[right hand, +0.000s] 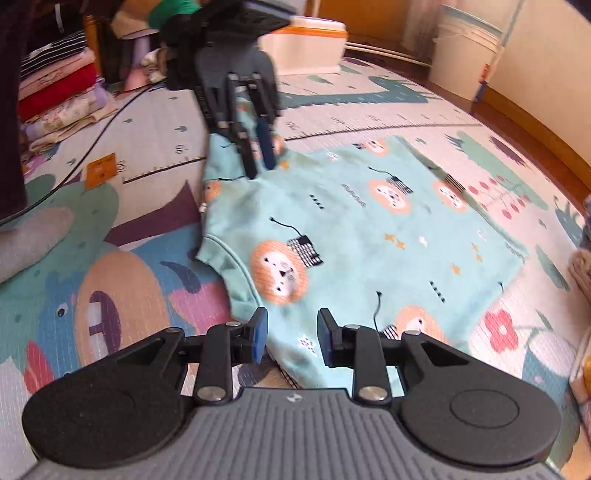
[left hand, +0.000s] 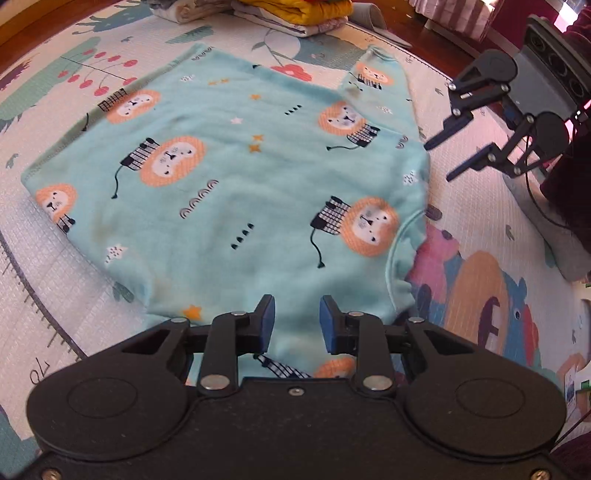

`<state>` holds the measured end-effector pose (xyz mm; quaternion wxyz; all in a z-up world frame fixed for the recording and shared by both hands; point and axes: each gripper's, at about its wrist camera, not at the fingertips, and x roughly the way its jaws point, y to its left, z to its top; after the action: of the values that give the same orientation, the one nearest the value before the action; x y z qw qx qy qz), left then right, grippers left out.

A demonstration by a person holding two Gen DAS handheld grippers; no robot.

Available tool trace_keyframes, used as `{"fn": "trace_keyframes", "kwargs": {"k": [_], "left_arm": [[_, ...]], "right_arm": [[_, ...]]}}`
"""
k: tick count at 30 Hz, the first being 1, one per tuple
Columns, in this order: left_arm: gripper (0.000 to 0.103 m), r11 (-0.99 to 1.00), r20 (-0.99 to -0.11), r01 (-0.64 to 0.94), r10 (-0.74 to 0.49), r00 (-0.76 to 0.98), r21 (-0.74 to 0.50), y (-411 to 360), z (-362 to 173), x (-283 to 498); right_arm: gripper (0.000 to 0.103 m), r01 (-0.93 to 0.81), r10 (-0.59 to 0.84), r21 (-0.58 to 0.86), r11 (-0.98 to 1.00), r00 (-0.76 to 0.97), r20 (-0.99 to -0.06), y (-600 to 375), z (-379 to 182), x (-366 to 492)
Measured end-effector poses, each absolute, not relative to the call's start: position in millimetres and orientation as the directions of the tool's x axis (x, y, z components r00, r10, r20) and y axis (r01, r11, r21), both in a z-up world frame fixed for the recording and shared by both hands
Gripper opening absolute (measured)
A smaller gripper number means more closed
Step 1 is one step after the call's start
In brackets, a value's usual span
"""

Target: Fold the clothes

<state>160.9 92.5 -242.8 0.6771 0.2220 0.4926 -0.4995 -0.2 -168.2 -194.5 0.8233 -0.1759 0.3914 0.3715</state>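
In the left wrist view, a light turquoise fleece top printed with orange lions (left hand: pixel 236 177) lies spread flat on a pale foam play mat with cartoon animals (left hand: pixel 480 229). The left gripper (left hand: pixel 297 319) hovers over the garment's near edge, its blue-padded fingers apart with nothing between them. The right gripper (left hand: pixel 439 157) hangs above the mat just beyond the garment's right side, fingers also spread. A stack of folded yellow and white clothes (left hand: pixel 295 14) sits at the mat's far edge.

In the right wrist view, the right gripper (right hand: pixel 291 332) is over the garment (right hand: pixel 369 229) near its neckline, fingers parted and empty. The left gripper (right hand: pixel 258 155) points down at the far sleeve, fingertips near or touching the fabric, a narrow gap between them. A pile of folded red and floral fabrics (right hand: pixel 59 96) rests at left.
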Motion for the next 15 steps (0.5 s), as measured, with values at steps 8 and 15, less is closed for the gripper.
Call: {"fn": "trace_keyframes", "kwargs": {"k": [8,15], "left_arm": [[0.026,0.426,-0.916,0.900,-0.390,0.090,-0.093,82,-258,130],[0.025,0.588,-0.885,0.809,-0.380,0.271,-0.005,99,-254,182]], "right_arm": [[0.036,-0.754,0.496,0.112,0.647,0.304,-0.813,-164,-235,20],[0.036,-0.775,0.512,0.114,0.621,0.292,-0.807,-171,-213,16]]}}
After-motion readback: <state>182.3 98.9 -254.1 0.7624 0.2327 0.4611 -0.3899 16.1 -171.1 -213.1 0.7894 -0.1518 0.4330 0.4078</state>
